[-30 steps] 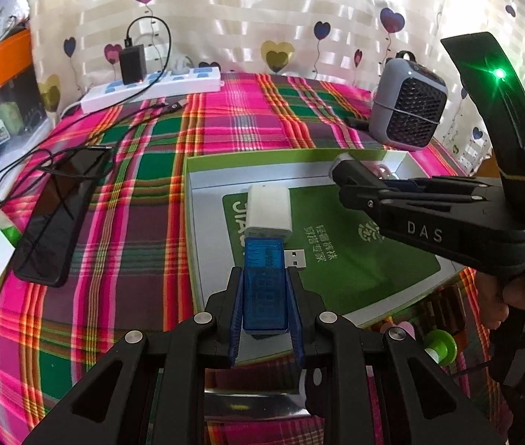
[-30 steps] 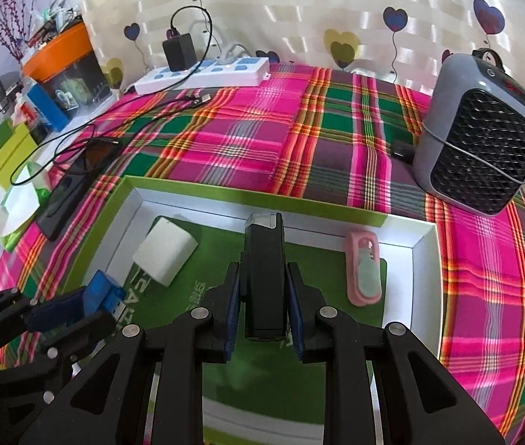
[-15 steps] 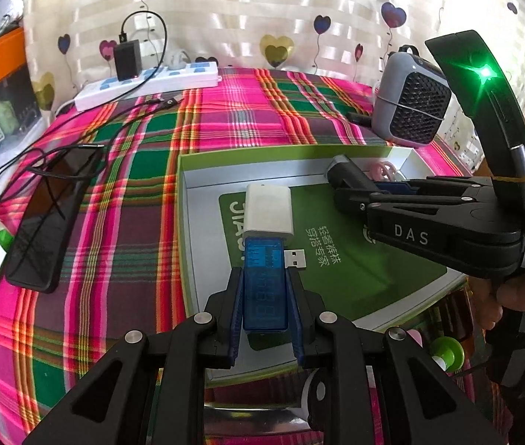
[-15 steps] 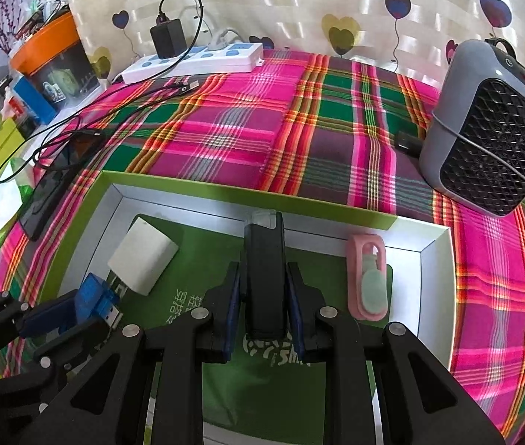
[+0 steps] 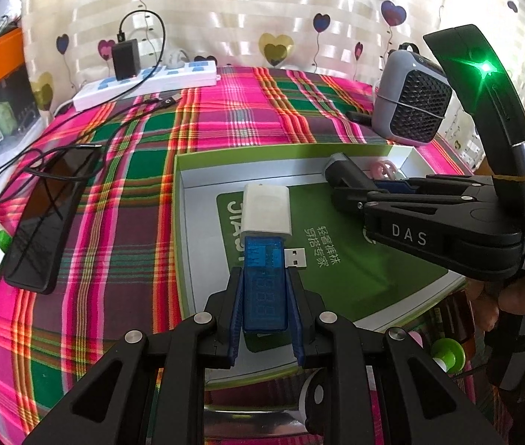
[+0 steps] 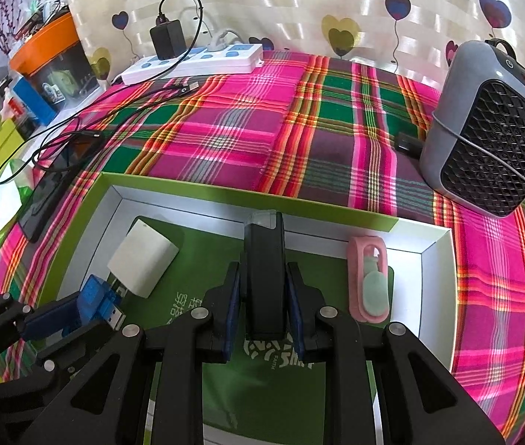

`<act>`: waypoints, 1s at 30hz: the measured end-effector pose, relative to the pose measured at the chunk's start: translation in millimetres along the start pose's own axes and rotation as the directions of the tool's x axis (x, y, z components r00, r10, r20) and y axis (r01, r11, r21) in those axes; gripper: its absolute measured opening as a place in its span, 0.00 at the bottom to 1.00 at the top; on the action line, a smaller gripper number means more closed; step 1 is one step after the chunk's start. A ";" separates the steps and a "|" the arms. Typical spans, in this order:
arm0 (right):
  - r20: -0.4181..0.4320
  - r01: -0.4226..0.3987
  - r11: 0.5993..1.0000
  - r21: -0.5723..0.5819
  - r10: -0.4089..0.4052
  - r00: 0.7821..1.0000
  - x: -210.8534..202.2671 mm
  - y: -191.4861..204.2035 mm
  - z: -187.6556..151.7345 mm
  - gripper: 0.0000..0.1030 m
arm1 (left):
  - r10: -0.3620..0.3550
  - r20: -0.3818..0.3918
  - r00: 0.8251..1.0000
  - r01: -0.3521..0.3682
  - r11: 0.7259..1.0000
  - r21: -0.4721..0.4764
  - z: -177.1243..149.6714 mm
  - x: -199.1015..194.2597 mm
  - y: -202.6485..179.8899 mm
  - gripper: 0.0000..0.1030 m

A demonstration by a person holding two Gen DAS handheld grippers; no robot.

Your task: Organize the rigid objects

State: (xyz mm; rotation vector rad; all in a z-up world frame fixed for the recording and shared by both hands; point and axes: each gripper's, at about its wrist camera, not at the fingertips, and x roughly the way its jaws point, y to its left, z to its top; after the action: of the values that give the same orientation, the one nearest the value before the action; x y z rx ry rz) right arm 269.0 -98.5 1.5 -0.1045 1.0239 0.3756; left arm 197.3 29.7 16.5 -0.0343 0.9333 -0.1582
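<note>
left fingers (image 5: 265, 289) clamped on blue usb tester (image 5: 264, 282); right fingers (image 6: 264, 296) on black device (image 6: 264, 278)

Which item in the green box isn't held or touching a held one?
The pink clip, lying alone at the box's right end; the white adapter joins the gripped blue USB meter.
</note>
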 end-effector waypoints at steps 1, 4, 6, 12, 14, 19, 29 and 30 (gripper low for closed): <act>0.000 0.000 1.000 0.001 0.000 1.000 0.1 -0.1 0.1 0.24 | 0.000 -0.001 1.000 0.000 1.000 0.001 0.1 0.2 -0.4 0.20; 0.000 0.000 1.000 0.000 0.000 1.000 0.1 -0.2 0.1 0.24 | 0.000 -0.004 1.000 0.000 1.000 0.005 0.1 1.9 -1.2 0.20; 0.001 0.000 1.000 0.005 0.000 1.000 0.1 -0.5 0.1 0.24 | -0.003 -0.009 1.000 0.003 1.000 0.008 -0.1 3.1 -1.6 0.21; 0.005 -0.005 1.000 0.017 0.005 1.000 -0.3 -1.3 0.6 0.24 | -0.002 -0.013 1.000 0.002 1.000 0.010 -0.4 4.2 -3.0 0.21; 0.005 -0.005 1.000 0.017 0.005 1.000 -0.5 -1.2 0.7 0.24 | -0.001 -0.014 1.000 0.002 1.000 0.009 -0.6 3.9 -3.1 0.21; 0.008 -0.007 1.000 0.023 0.007 1.000 -1.1 -1.5 0.5 0.34 | -0.017 -0.015 1.000 0.017 1.000 0.002 -0.7 3.4 -3.3 0.26; 0.018 -0.006 1.000 0.027 0.005 1.000 -3.2 -1.9 0.0 0.37 | -0.032 -0.015 0.999 0.032 0.999 -0.004 0.1 2.6 -3.1 0.31; 0.022 -0.006 1.000 0.028 0.005 1.000 -3.9 -2.1 0.1 0.46 | -0.034 -0.016 0.999 0.034 0.999 -0.002 0.1 2.2 -3.5 0.33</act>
State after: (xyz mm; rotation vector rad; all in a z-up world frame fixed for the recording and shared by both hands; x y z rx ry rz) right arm 268.0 -101.4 4.8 -0.0724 1.0079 0.3665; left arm 198.2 25.9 15.1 -0.0509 0.9491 -0.1891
